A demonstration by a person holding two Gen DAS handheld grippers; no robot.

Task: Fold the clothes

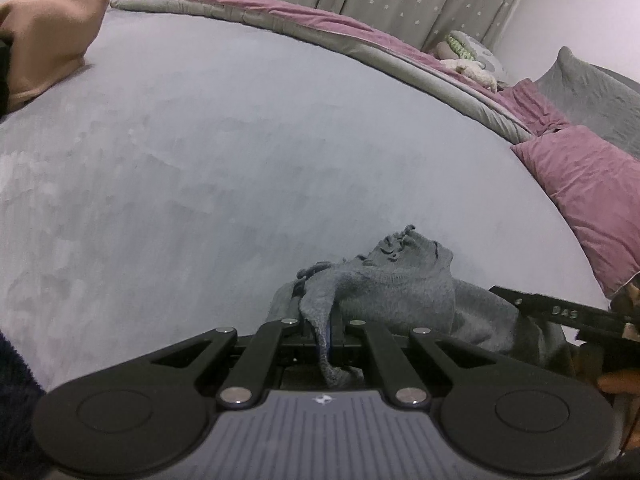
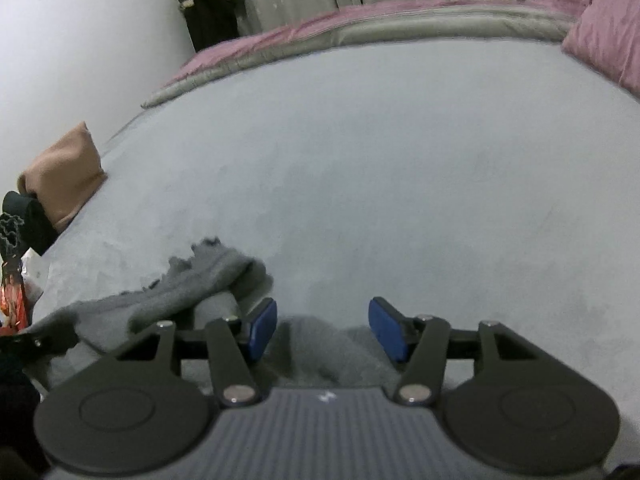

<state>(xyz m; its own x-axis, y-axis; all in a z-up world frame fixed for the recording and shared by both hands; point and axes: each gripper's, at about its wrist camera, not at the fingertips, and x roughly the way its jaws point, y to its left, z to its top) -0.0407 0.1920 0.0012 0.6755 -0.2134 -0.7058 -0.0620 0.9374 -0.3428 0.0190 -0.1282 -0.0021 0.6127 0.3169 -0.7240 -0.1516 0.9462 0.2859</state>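
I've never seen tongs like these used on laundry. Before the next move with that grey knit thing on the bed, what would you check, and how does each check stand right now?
1. Left tongs gripping the grey knit garment: ok, fabric is pinched between the closed fingers.
2. Right tongs ready to grab: ok, blue pads stand wide apart with nothing between them.
3. Garment laid flat for folding: not ok, it is bunched and draped.
4. Free room on the grey bedspread: ok, a wide bare stretch lies ahead.
5. Folded tan cloth out of the way: ok, far off at the bed's edge.
6. Which part of the garment is held: cannot tell.
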